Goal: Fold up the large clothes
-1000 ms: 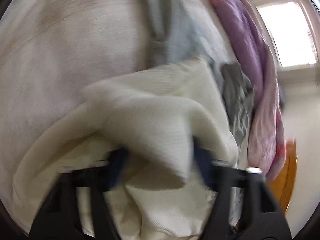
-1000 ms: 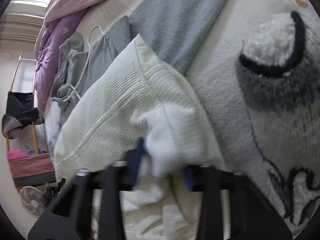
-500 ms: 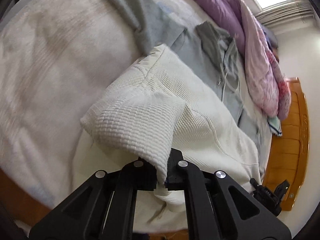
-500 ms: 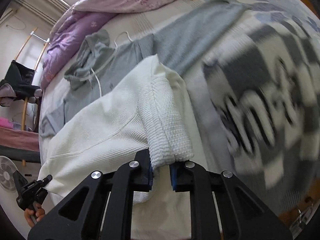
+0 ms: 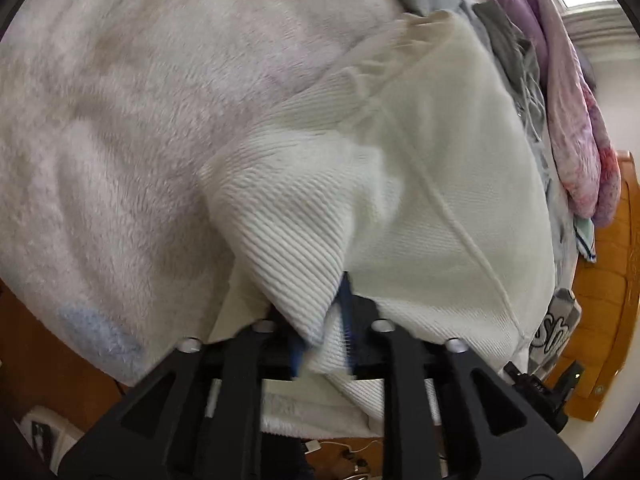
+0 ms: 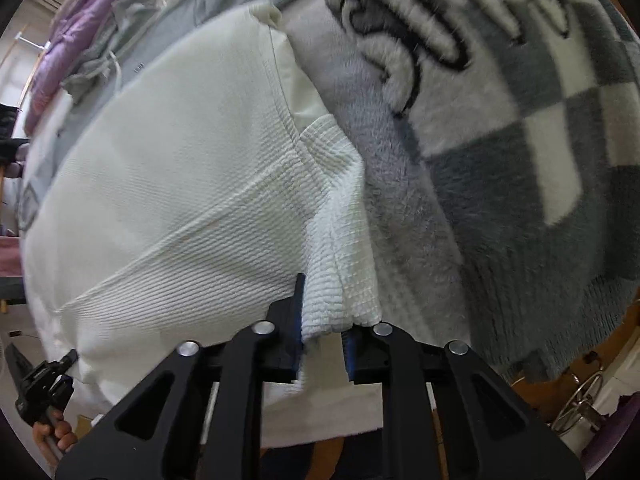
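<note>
Half a second on, both sets of my fingers have parted from their tight pinch, and the cream sweater (image 5: 432, 184) now lies lower and flatter across the bed than it did a second ago.

On my left gripper (image 5: 322, 332), the fingers are opening; a folded corner of the ribbed cream knit still sits between the blue pads, draped over the left one, and I cannot tell whether they still press on it. Beside the sweater spreads a pale plush blanket (image 5: 132, 120), with a wooden bed frame (image 5: 608, 280) at the far edge.

On my right gripper (image 6: 322, 340), the fingers are opening too. The sweater's ribbed cuff (image 6: 340, 264) hangs between the pads, lying against the left pad with a clear gap at the right one. A grey-and-white checked fleece blanket (image 6: 520, 152) lies just beside the sweater, touching its edge.

A grey hoodie (image 6: 132, 40) with a white drawstring lies beyond the sweater, and a purple quilt (image 6: 60, 40) is bunched behind it. At the lower left of the right wrist view, a hand (image 6: 52, 432) holds the handle of the other gripper.
</note>
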